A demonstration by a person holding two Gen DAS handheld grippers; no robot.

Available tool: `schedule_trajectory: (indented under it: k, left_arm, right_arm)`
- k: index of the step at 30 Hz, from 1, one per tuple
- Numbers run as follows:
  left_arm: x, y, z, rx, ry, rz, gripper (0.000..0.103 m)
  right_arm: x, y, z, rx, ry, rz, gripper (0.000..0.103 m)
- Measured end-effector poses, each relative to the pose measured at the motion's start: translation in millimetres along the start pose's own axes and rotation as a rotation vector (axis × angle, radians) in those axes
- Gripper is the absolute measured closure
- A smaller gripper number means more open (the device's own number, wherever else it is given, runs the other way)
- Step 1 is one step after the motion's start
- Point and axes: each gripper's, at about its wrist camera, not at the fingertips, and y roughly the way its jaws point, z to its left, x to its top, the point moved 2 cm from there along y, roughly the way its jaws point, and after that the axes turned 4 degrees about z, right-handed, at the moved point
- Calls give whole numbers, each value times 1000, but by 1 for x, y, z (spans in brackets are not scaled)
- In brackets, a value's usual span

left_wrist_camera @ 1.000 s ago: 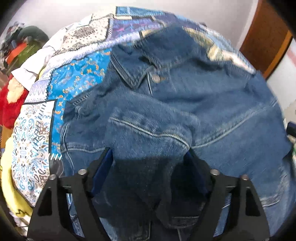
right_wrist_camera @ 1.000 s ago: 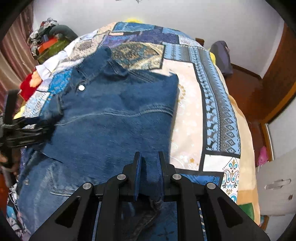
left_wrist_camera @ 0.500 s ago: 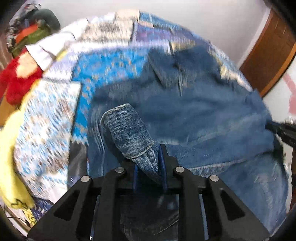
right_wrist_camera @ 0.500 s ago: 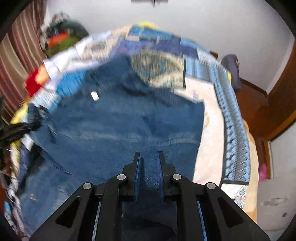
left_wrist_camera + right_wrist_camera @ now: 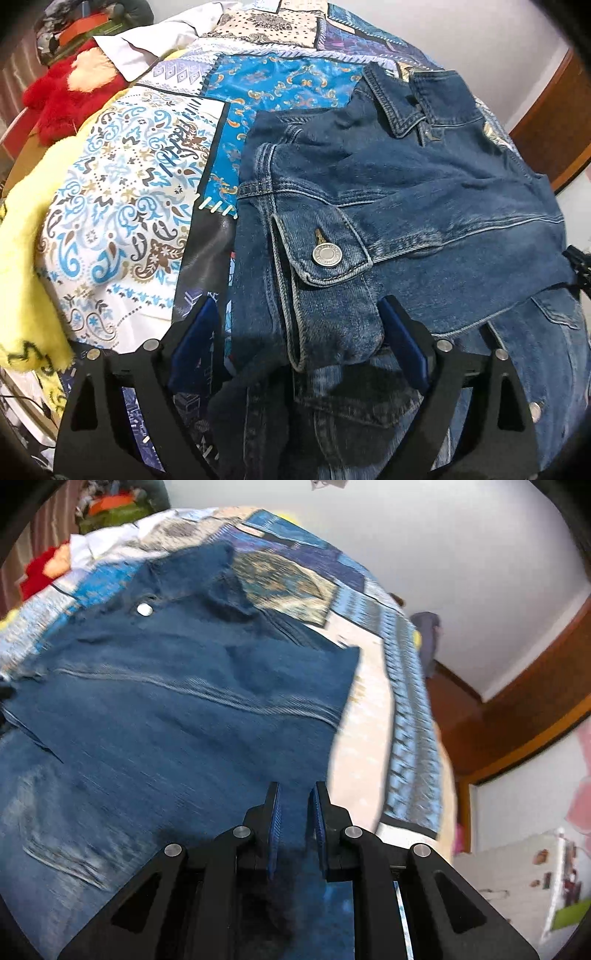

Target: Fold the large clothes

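A denim jacket (image 5: 406,206) lies spread across the patchwork bedspread (image 5: 122,206) directly ahead of my two tools, collar (image 5: 399,107) at the far end. My left gripper (image 5: 303,332) is released, its blue-padded fingers (image 5: 195,339) standing wide apart on either side of the buttoned sleeve cuff (image 5: 325,266), which rests folded over the jacket's body just in front of the jaws; neither pad appears to press the cloth. A metal snap button (image 5: 326,255) shines on the cuff, just beyond the fingertips. To the left of that tool, a yellow fleece blanket (image 5: 22,258) hangs off the bed edge, with a red plush toy (image 5: 62,99) farther off.

My right gripper (image 5: 294,805) is clenched on a fold of the jacket (image 5: 166,709), a strip of blue denim pinched in the narrow gap between its fingers (image 5: 273,812). Beyond it the garment stretches away and to the left, motion-blurred, over the bedspread (image 5: 399,716). Right of that tool, a wooden door frame (image 5: 528,720) meets the white wall.
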Motion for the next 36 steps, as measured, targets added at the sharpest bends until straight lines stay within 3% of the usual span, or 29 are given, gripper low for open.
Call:
schedule_trajectory:
  k: [1, 2, 3, 5, 8, 15, 20, 22, 28, 29, 32, 33, 34, 36]
  left_arm:
    - [-1, -3, -1, -6, 10, 4, 13]
    - [-4, -4, -1, -7, 19, 7, 13]
    - [-4, -5, -2, -2, 30, 11, 12]
    - [-5, -5, -4, 2, 46, 25, 12]
    - [-4, -12, -2, -3, 42, 40, 13]
    - [38, -50, 14, -22, 1, -81, 11]
    - [93, -13, 34, 19, -61, -45, 11]
    - [110, 11, 44, -5, -95, -7, 12]
    - [148, 77, 47, -10, -90, 74, 36]
    - [152, 85, 46, 14, -79, 75, 45]
    - [161, 93, 38, 26, -51, 34, 53]
    - [162, 96, 33, 22, -41, 29, 64]
    - [162, 99, 30, 34, -39, 31, 64]
    - [162, 100, 28, 56, -48, 14, 74]
  right_arm:
    - [-2, 0, -4, 5, 10, 0, 85]
    - [-4, 0, -9, -7, 24, 1, 71]
    - [-6, 0, -15, -38, 39, -3, 46]
    - [-11, 1, -29, -74, 76, -15, 17]
    - [-15, 3, -47, 42, 147, 17, 17]
    - [6, 0, -72, 292, 320, 2, 17]
    - [49, 21, -71, 405, 376, -12, 17]
    - [67, 35, -68, 428, 382, -6, 17]
    - [101, 86, -65, 489, 409, 81, 23]
    - [105, 93, -63, 502, 404, 91, 27]
    - [112, 107, -59, 518, 412, 99, 34]
    - [113, 109, -59, 515, 424, 91, 34]
    - [115, 111, -59, 509, 440, 84, 36]
    - [118, 113, -57, 505, 452, 79, 50]
